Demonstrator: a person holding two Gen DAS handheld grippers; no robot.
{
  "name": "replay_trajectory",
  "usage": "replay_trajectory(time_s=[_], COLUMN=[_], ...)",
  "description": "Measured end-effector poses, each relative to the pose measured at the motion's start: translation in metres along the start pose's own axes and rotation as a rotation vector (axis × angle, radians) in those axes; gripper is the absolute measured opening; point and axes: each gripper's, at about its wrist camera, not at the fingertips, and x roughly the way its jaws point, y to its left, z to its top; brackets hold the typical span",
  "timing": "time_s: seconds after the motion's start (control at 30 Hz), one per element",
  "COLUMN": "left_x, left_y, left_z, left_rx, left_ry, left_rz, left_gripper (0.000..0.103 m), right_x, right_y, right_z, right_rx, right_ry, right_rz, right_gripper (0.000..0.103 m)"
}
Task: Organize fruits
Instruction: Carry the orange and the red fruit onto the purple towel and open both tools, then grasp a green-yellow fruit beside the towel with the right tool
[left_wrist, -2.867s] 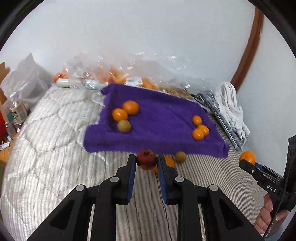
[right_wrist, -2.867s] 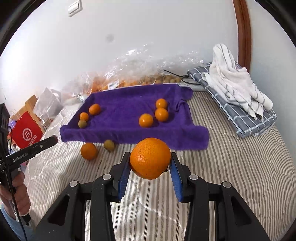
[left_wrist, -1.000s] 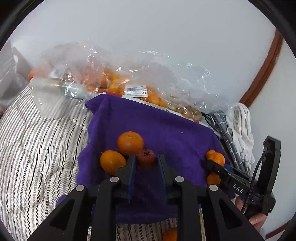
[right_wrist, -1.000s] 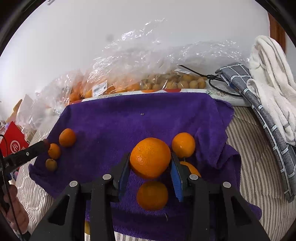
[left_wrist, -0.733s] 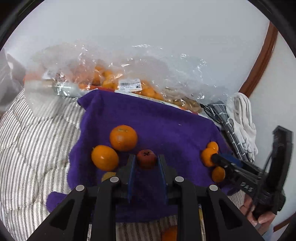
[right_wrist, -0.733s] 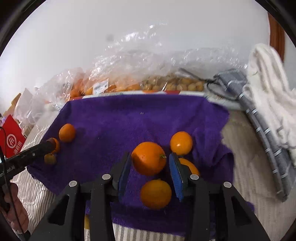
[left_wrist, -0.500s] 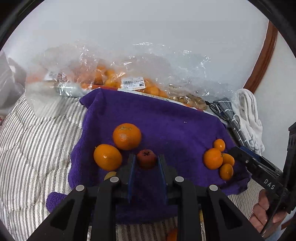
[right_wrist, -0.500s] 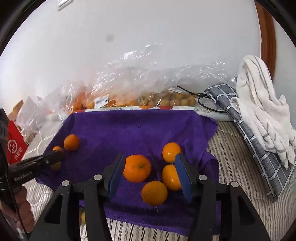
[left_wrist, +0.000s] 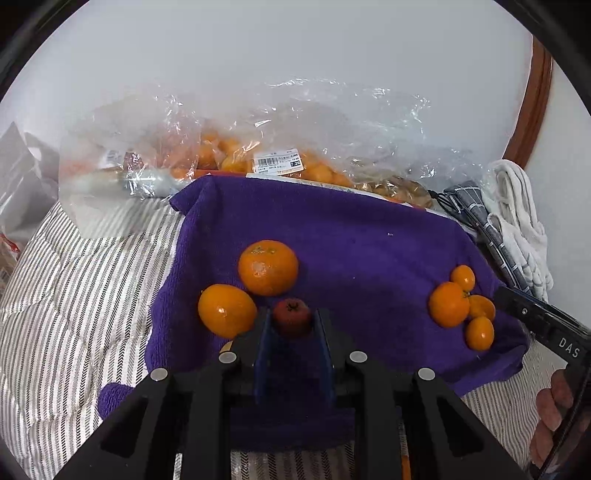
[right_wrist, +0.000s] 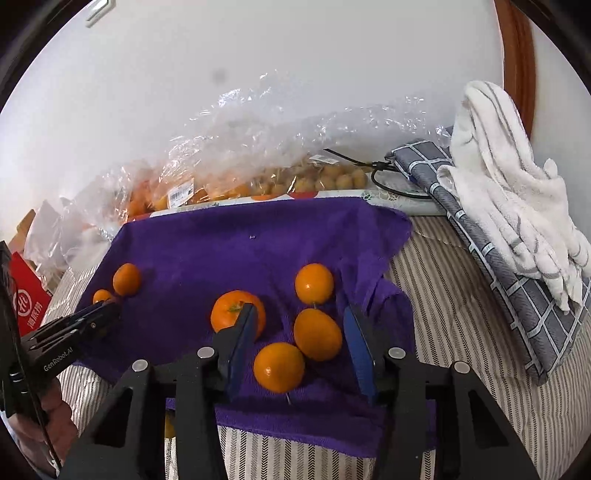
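Now the left gripper (left_wrist: 291, 325) is closed around a small dark red fruit (left_wrist: 291, 316), which sits between the two blue pads at their tips. It hovers over the near left part of the purple towel (left_wrist: 351, 243), and whether the fruit touches the cloth I cannot tell. Just beside the left finger lies an orange (left_wrist: 226, 310), and a bigger orange (left_wrist: 268, 267) lies just behind the red fruit; the two oranges touch or nearly touch each other. One yellowish fruit is partly hidden under the left finger.

On the right side of the towel, four oranges (left_wrist: 465, 306) lie in a tight group, near the black tip of the other tool.

The right gripper (right_wrist: 297, 341) is spread wide and holds nothing. Between its blue pads, lying on the towel, are two oranges: one (right_wrist: 317, 334) nearer the right pad and one (right_wrist: 279, 366) lower and nearer the camera, and they touch. A larger orange with a green stem (right_wrist: 236, 312) lies partly behind the left finger, outside the gap. A fourth orange (right_wrist: 314, 283) lies further back, beyond the tips.

Behind the towel, against the wall, lie clear plastic bags (right_wrist: 258, 162) with more fruit. At the right, a white towel (right_wrist: 513, 192) lies on a grey checked cloth (right_wrist: 517, 291). All is on striped bedding (left_wrist: 81, 295).
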Motion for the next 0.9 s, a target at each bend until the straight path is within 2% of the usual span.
replay_trajectory(time_s=[0.13, 0.27, 0.4, 0.53, 0.67, 0.77, 0.9], left_x=[-0.013, -0.033, -0.051, -0.069, -0.083, -0.090, -0.095], left_y=[-0.003, -0.008, -0.015, -0.021, -0.018, -0.008, 0.006], left_z=[0.002, 0.005, 0.006, 0.007, 0.002, -0.010, -0.025], left_rx=[0.006, 0.032, 0.060, 0.070, 0.050, 0.017, 0.000], left_ry=[-0.044, -0.124, -0.178, -0.216, -0.211, -0.168, -0.127], left_rz=[0.001, -0.016, -0.015, -0.011, -0.026, -0.066, -0.031], left_gripper=[0.034, 0.046, 0.046, 0.046, 0.046, 0.046, 0.046], right_x=[-0.002, -0.012, -0.033, -0.045, -0.060, -0.071, -0.078], right_y=[0.003, 0.002, 0.007, 0.015, 0.026, 0.032, 0.039], right_z=[-0.003, -0.008, -0.018, -0.029, -0.042, -0.051, -0.060], right_rx=[-0.014, -0.013, -0.009, -0.018, -0.065, -0.096, -0.129], right_ry=[0.008, 0.049, 0.027, 0.064, 0.055, 0.040, 0.014], right_rz=[-0.030, 0.004, -0.004, 0.002, -0.030, -0.016, -0.012], right_gripper=[0.049, 0.049, 0.050, 0.052, 0.052, 0.052, 0.052])
